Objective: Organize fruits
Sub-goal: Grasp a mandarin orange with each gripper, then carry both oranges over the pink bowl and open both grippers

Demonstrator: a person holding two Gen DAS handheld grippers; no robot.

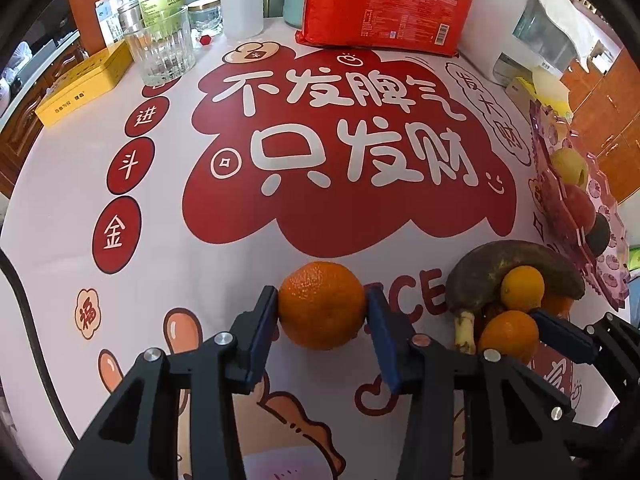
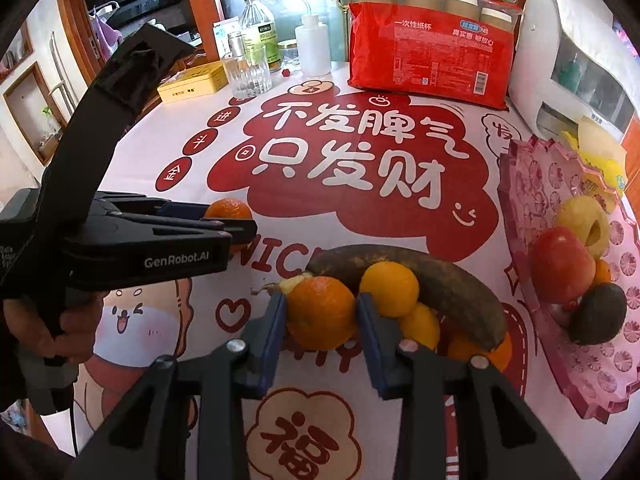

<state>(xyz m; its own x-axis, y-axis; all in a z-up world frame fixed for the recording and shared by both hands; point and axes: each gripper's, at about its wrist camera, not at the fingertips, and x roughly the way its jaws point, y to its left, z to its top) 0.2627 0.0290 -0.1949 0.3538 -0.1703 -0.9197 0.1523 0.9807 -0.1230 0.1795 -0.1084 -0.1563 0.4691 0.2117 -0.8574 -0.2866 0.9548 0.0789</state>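
The left tongs squeeze a big orange at its round middle, one pad on each side. It sits low on the bench, away from the fruit pile.

The right tongs press both sides of another orange at the near edge of the pile, touching a small yellow orange and a dark old banana. I cannot tell if this one is lifted.

Oranges are firm, a bit heavy and bumpy, so they should not slip much. The middle is the best place to hold. The banana looks soft and mushy. The pink tray with apples waits on the right.
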